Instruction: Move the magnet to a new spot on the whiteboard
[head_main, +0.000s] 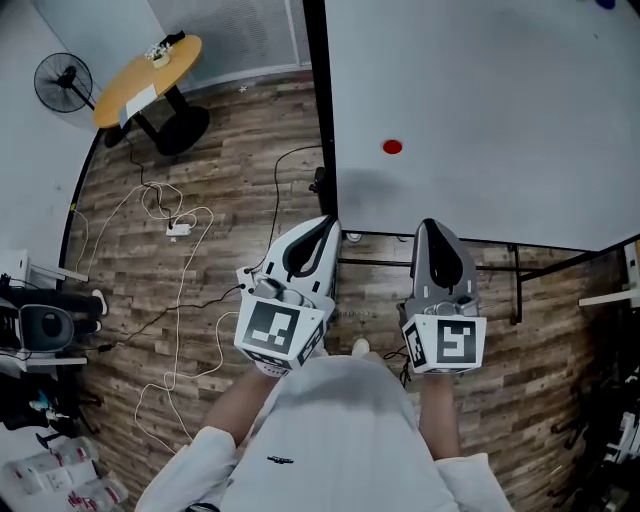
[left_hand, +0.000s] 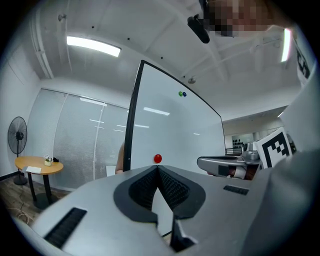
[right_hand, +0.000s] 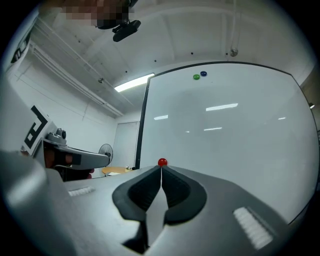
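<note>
1. L gripper (left_hand: 158, 168) jaws: together, tips meeting, nothing betw. them. Holds nothing, touches nothing.
2. R gripper (right_hand: 161, 168) jaws: also pressed together at the tips, nothing gripped, no contact w/ anything.
3. Both grippers are held side by side in front of the person, pointing roughly level at the whiteboard (head_main: 480, 90) and short of it. Each shows at the edge of the other's view.
4. Red magnet (head_main: 392, 147): stuck on the whiteboard, lower part, nearer the board's left edge than its right. It is clear of both grippers. In each gripper view it sits just above the closed jaw tips, i.e. straight ahead.
5. Green magnet (right_hand: 196, 77) and blue magnet (right_hand: 203, 74): close together near the board's top edge, well apart from the red one.
6. Rest of the board face is plain white w/ ceiling-light reflections. It has a dark frame along the left edge.
7. Room, head view: wood-look floor (head_main: 230, 200) w/ white cables (head_main: 180, 228) trailing across it. A round table (head_main: 150, 75) w/ yellow top stands far left, w/ a small item on it too small to tell. A fan (head_main: 62, 82) stands beside that table.
</note>
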